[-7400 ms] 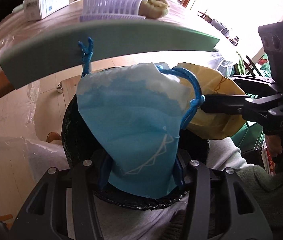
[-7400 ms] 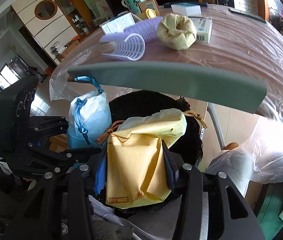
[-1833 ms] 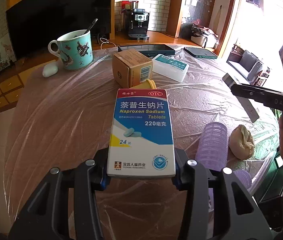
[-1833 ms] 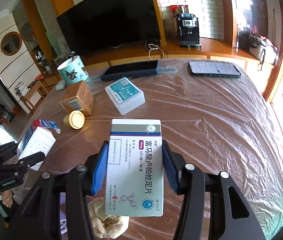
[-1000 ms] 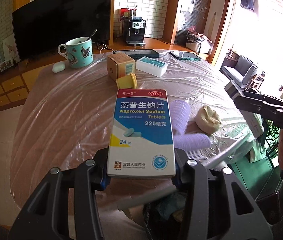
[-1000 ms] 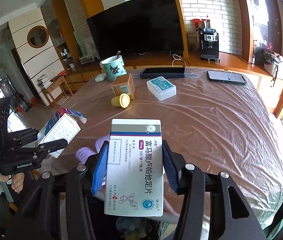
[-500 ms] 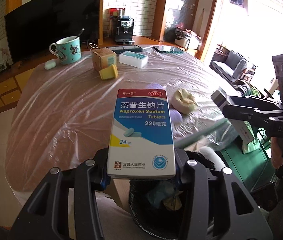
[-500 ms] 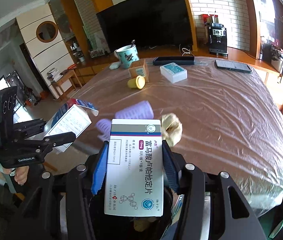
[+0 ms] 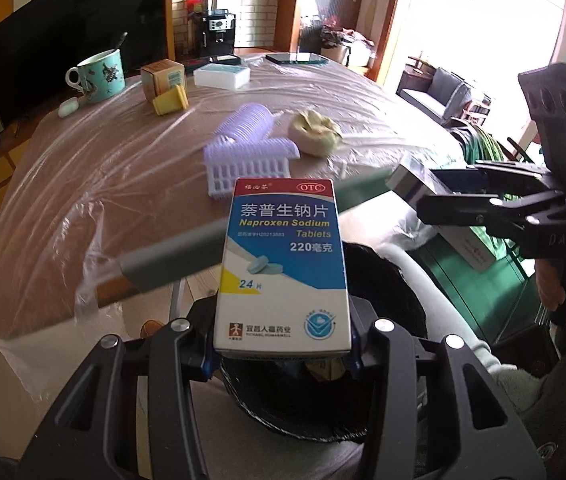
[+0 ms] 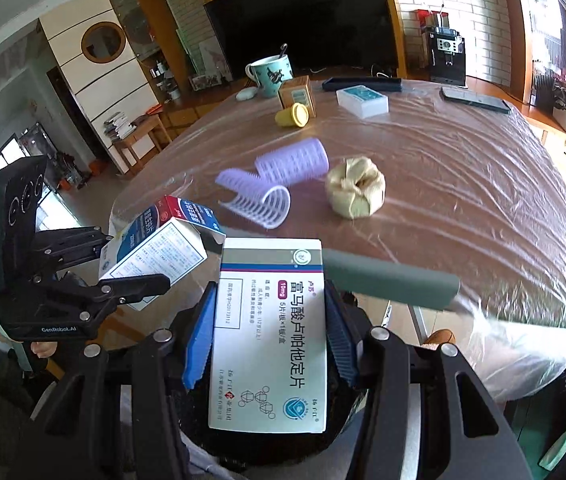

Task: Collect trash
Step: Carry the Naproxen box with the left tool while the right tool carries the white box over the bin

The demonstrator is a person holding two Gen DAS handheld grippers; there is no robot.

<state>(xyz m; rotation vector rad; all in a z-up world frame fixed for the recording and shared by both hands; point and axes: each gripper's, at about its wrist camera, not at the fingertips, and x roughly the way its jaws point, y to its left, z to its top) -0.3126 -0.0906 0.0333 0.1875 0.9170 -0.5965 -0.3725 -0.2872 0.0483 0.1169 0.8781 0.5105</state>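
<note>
My left gripper (image 9: 283, 356) is shut on a blue and white Naproxen tablet box (image 9: 283, 264), held above a black trash bin (image 9: 387, 280) at the near table edge. The left gripper also shows in the right wrist view (image 10: 139, 276). My right gripper (image 10: 269, 344) is shut on a white medicine box (image 10: 269, 336), also over the bin. The right gripper also shows in the left wrist view (image 9: 435, 196) with its box (image 9: 463, 240). Bagged trash lies in the bin (image 9: 323, 368).
The plastic-covered round table (image 10: 463, 168) holds two purple hair rollers (image 10: 275, 184), a crumpled beige wad (image 10: 355, 188), a yellow cap (image 10: 293, 115), a brown carton (image 10: 297, 94), a white pack (image 10: 363, 100), a mug (image 10: 269, 74) and phones. A grey edge strip (image 10: 391, 280) rims the table.
Both grippers have drawn back from the table and lowered with their boxes. The table edge and the bin have come into view beneath them. Both grips are unchanged.
</note>
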